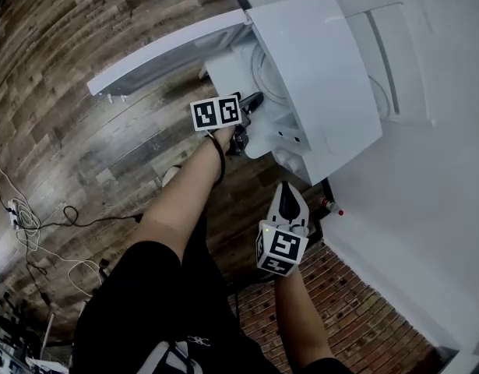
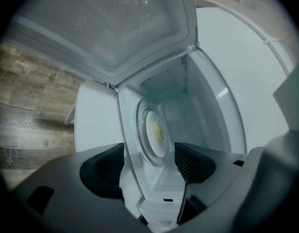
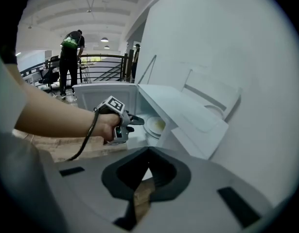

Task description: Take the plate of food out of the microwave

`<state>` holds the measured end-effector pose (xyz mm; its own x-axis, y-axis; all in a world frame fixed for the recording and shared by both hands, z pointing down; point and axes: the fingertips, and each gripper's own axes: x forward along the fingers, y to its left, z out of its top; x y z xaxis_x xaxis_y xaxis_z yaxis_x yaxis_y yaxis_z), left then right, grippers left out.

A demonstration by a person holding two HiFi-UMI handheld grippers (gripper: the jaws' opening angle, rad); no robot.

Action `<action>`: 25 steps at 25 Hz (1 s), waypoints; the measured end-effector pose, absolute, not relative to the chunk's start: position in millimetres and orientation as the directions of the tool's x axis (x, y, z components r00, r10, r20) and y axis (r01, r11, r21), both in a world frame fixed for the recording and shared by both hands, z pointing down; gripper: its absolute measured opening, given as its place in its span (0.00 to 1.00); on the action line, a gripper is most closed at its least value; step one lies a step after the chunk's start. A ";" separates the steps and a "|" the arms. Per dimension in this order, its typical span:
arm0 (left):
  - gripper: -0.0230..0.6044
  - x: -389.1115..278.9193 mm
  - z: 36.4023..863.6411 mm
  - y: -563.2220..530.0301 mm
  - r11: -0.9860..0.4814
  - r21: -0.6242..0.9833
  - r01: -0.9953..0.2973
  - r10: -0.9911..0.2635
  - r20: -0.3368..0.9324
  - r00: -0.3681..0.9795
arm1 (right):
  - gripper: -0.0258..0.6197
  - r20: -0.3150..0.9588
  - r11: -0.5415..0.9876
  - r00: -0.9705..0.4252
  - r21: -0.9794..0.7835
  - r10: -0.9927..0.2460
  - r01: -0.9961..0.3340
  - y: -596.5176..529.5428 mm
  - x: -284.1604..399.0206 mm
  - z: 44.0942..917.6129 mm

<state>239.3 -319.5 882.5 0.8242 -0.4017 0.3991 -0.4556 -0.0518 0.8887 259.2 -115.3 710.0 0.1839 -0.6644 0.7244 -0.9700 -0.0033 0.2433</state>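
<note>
- The plate (image 2: 155, 132) is judged to be stiff, fairly light and breakable, with a glazed surface that may slip between smooth pads.
- The near rim is judged the best place for a grip, with 1 pad above the rim and 1 below. The plate should be kept level so that the food (image 2: 159, 129) is not tipped off.
- A small, round, white plate is seen, with a pale yellow patch of food at its middle. What the food is cannot be made out.
- The plate is found straight ahead of the left gripper (image 2: 149, 161), deep inside the open microwave (image 1: 325, 76), on what looks like a glass turntable. It is well apart from the pads.
- The door (image 2: 115, 28) is seen swung fully open, off to the side of the left gripper's line of approach.
- The jaws of the left gripper are held wide apart and nothing is pressed between them. Only the microwave's front edge is seen beyond them.
- The right gripper (image 3: 148, 171) is held back behind the left, its jaws drawn together with nothing held. The plate lies ahead of it and farther off.
</note>
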 end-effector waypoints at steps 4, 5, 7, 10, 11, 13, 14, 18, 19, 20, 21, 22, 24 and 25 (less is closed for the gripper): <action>0.54 268.4 907.2 -341.1 -0.007 0.871 -0.491 -0.385 0.450 0.806 | 0.06 0.736 -0.036 0.210 0.245 -0.643 -0.969 -106.9 271.7 716.4; 0.54 274.8 911.4 -346.3 -0.008 0.863 -0.504 -0.379 0.464 0.800 | 0.06 0.738 -0.045 0.215 0.243 -0.640 -0.969 -106.0 273.8 717.3; 0.55 284.9 918.4 -356.2 -0.010 0.845 -0.535 -0.371 0.494 0.786 | 0.06 0.740 -0.061 0.222 0.238 -0.635 -0.969 -104.9 277.0 718.4; 0.55 290.9 930.9 -363.5 0.004 0.795 -0.607 -0.354 0.569 0.742 | 0.06 0.741 -0.076 0.231 0.237 -0.631 -0.969 -102.6 282.3 718.6; 0.55 290.7 934.3 -363.9 0.006 0.774 -0.633 -0.348 0.595 0.725 | 0.06 0.742 -0.081 0.234 0.237 -0.628 -0.968 -101.5 284.3 718.8; 0.51 288.9 938.0 -363.6 0.002 0.741 -0.672 -0.343 0.632 0.695 | 0.06 0.747 -0.094 0.241 0.235 -0.620 -0.967 -98.6 287.7 720.5; 0.50 288.2 938.8 -363.4 0.003 0.732 -0.681 -0.344 0.640 0.687 | 0.06 0.750 -0.099 0.244 0.234 -0.615 -0.967 -97.4 288.8 721.9; 0.50 283.5 940.5 -358.8 0.040 0.748 -0.663 -0.335 0.635 0.696 | 0.06 0.754 -0.100 0.244 0.232 -0.610 -0.968 -97.6 288.2 725.2; 0.48 281.2 940.3 -356.5 0.047 0.758 -0.651 -0.330 0.627 0.706 | 0.06 0.754 -0.098 0.241 0.230 -0.611 -0.968 -98.6 286.7 725.2; 0.45 279.2 939.4 -353.2 0.047 0.771 -0.635 -0.323 0.613 0.721 | 0.06 0.754 -0.096 0.237 0.227 -0.613 -0.969 -99.7 284.8 725.1; 0.42 278.3 937.7 -348.5 0.043 0.789 -0.612 -0.310 0.593 0.743 | 0.06 0.755 -0.096 0.233 0.222 -0.613 -0.970 -100.5 282.7 725.0; 0.35 278.5 935.3 -342.4 0.041 0.813 -0.580 -0.295 0.565 0.771 | 0.06 0.757 -0.096 0.228 0.214 -0.613 -0.972 -101.1 280.6 724.9; 0.21 279.5 927.8 -330.9 0.057 0.866 -0.497 -0.279 0.491 0.825 | 0.06 0.761 -0.101 0.217 0.197 -0.611 -0.975 -102.2 276.0 724.1; 0.13 279.2 923.7 -326.8 0.071 0.887 -0.457 -0.278 0.457 0.845 | 0.06 0.762 -0.100 0.212 0.191 -0.612 -0.976 -102.9 273.2 723.4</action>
<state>279.2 -326.8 923.7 0.8446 -0.2782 0.4574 -0.4567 0.0714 0.8868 273.2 -102.9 723.4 0.2124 -0.6115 0.7622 -0.9764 -0.1004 0.1914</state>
